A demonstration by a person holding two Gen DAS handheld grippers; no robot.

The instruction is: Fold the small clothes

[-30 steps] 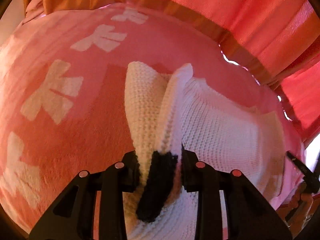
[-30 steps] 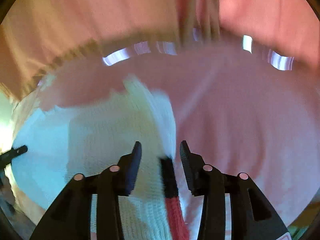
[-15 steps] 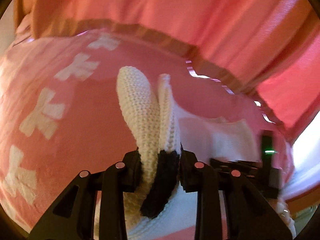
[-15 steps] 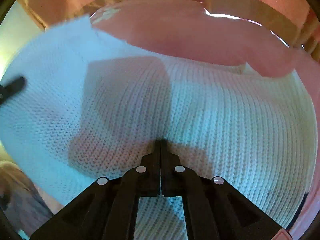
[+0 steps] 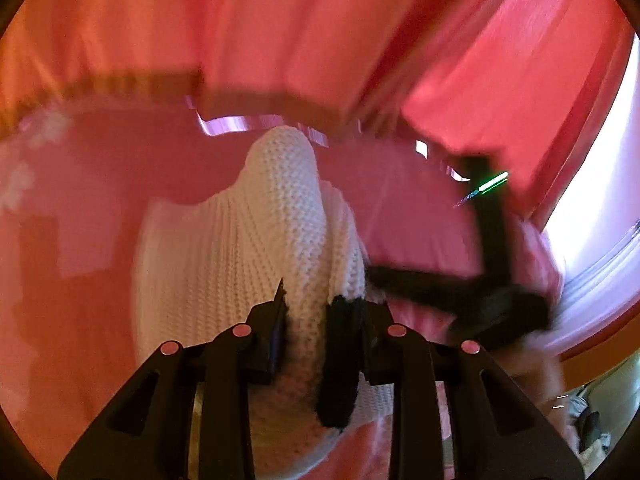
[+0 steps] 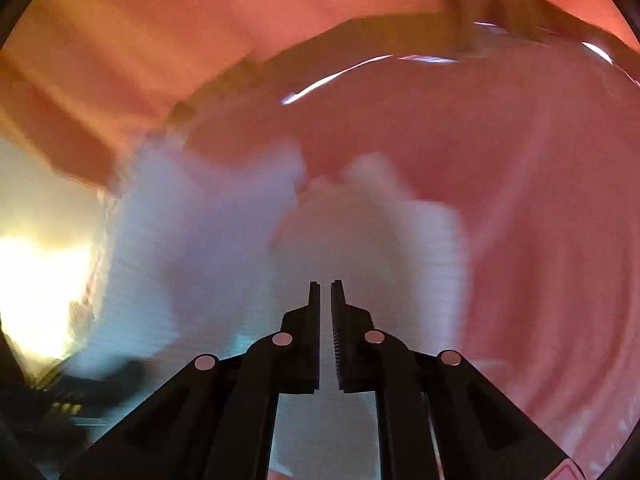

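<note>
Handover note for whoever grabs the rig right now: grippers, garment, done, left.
Left gripper: shut on a bunched fold of the white knit garment near its black trim, lifted off the pink blanket.
Right gripper: jaws nearly together with a thin gap, holding nothing, over the garment; view is blurred.
Done: one part gathered and raised.
Left: probably lay that fold across the body, release, smooth flat, then make the remaining folds.

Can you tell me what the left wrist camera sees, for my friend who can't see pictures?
The left gripper pinches a fold of white knitted garment with a black trim, above a pink blanket. The right gripper is a blur beside it.
</note>
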